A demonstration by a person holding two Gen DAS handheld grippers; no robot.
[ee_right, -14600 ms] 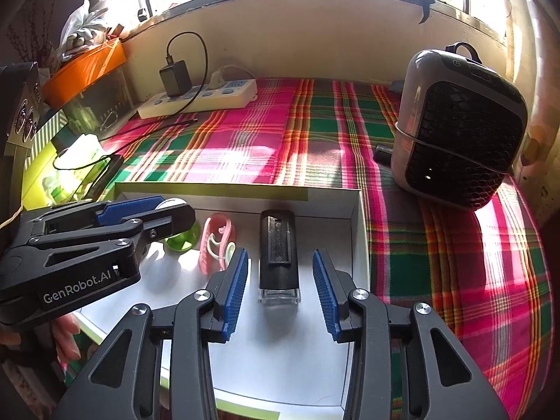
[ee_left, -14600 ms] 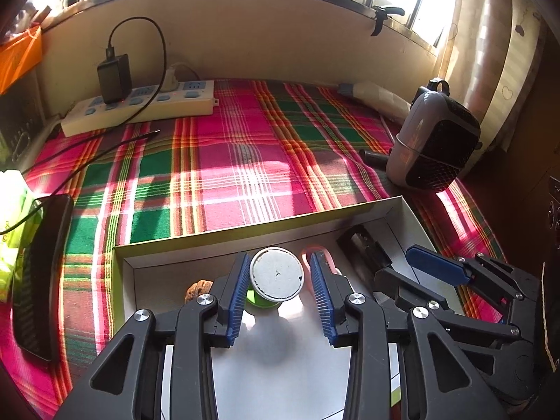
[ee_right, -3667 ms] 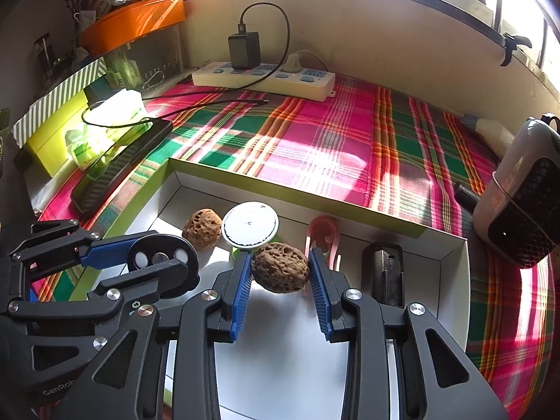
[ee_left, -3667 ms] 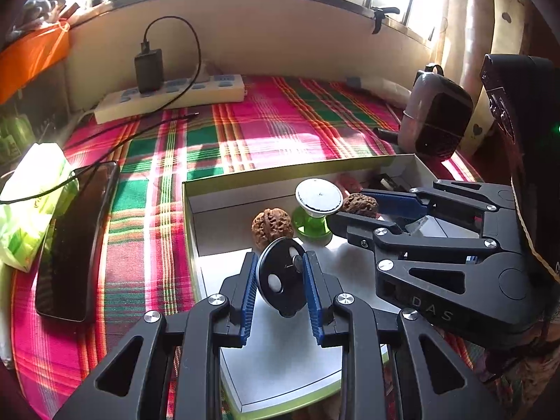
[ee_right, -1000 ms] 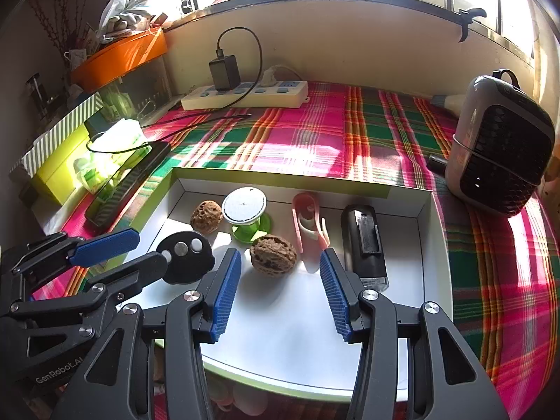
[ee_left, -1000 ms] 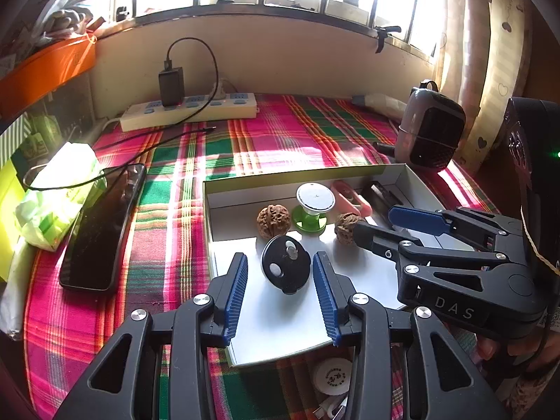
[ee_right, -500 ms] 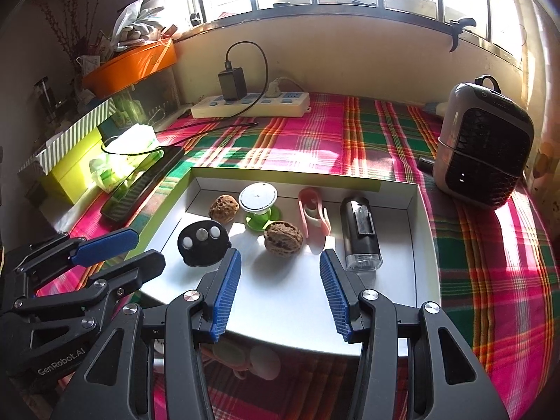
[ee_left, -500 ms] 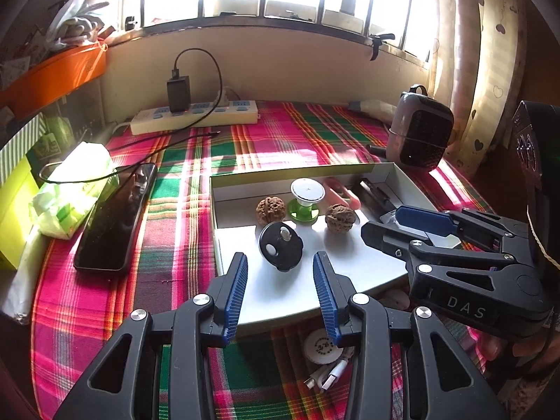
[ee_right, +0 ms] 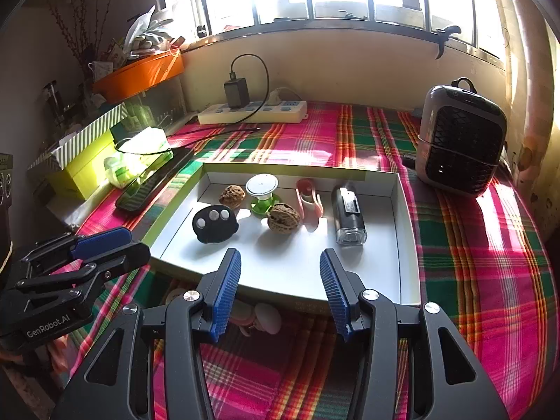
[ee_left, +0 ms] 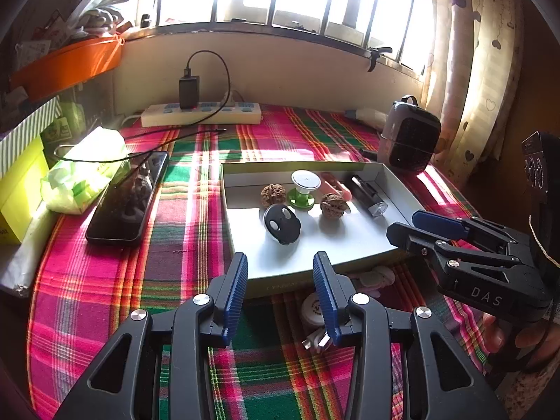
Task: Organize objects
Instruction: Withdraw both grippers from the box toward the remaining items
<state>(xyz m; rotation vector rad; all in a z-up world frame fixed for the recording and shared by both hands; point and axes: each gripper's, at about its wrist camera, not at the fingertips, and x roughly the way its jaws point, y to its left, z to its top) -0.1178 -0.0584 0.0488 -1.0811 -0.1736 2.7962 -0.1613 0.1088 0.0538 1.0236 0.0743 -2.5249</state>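
Six small items lie in the white tray (ee_right: pixel 406 231): two walnuts (ee_right: pixel 283 218) (ee_right: pixel 231 196), a black key fob (ee_right: pixel 214 224), a green-based spool (ee_right: pixel 261 194), a pink clip (ee_right: pixel 308 198) and a black lighter (ee_right: pixel 348 217). Left gripper (ee_left: pixel 280 281) and right gripper (ee_right: pixel 280 281) hang spread and empty. All look light and rigid; the rough walnuts should grip well across their girth.

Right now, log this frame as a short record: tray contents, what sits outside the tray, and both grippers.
tray: two walnuts, black fob, green spool, pink clip, black lighter
outside tray: phone, power strip, heater
left gripper: open, empty
right gripper: open, empty
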